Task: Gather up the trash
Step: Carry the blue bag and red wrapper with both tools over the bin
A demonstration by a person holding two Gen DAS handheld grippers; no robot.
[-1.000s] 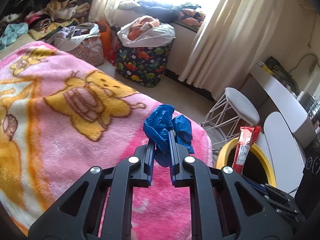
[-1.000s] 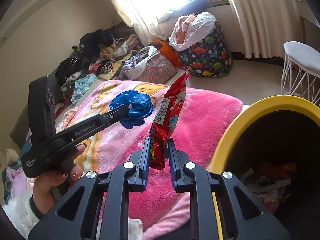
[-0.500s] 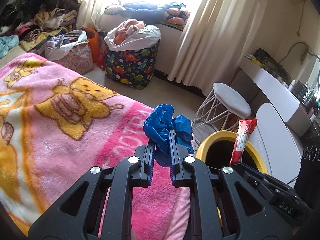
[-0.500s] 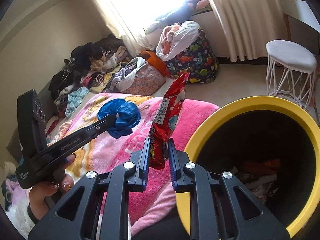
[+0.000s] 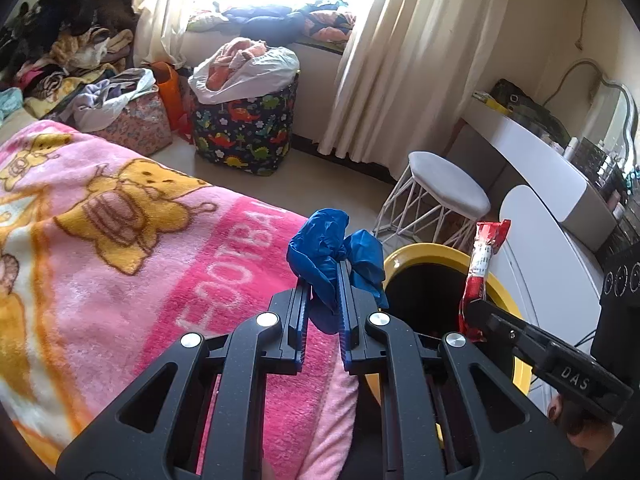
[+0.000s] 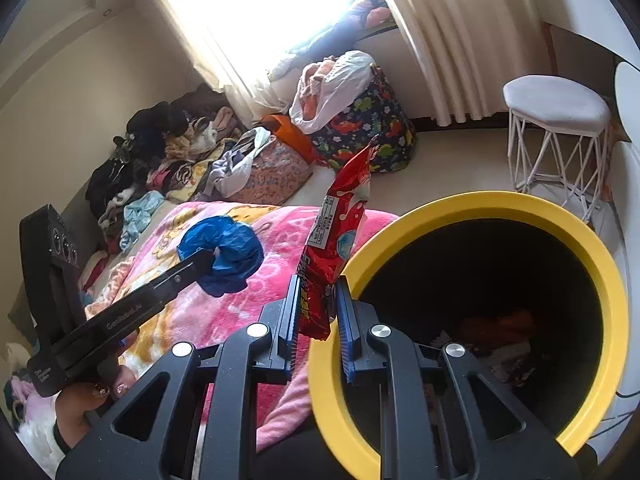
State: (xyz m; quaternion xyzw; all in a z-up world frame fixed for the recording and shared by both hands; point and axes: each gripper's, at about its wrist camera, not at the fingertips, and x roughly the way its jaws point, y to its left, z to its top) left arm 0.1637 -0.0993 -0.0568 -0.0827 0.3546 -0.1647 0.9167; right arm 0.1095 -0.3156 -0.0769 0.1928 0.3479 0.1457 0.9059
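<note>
My left gripper [image 5: 323, 284] is shut on a crumpled blue plastic bag [image 5: 326, 248], held above the edge of the pink blanket [image 5: 120, 240]. From the right wrist view the same blue bag [image 6: 226, 250] shows at the left gripper's tip [image 6: 208, 258]. My right gripper [image 6: 317, 300] is shut on a red snack wrapper [image 6: 336, 236] that stands upright at the near left rim of the yellow-rimmed black bin [image 6: 480, 204]. The left wrist view shows that red wrapper [image 5: 482, 264] over the bin [image 5: 436, 252]. Trash lies at the bin's bottom.
A white wire-leg stool [image 5: 444, 188] stands behind the bin, with a white desk [image 5: 536, 152] to its right. A dinosaur-print laundry basket [image 5: 244, 128] and piles of clothes [image 5: 72, 64] sit by the curtained window. A hand [image 6: 92, 396] holds the left gripper.
Both grippers have moved toward the bin with their loads. The bin fills more of the right wrist view, and the wrapper now stands at its rim.
</note>
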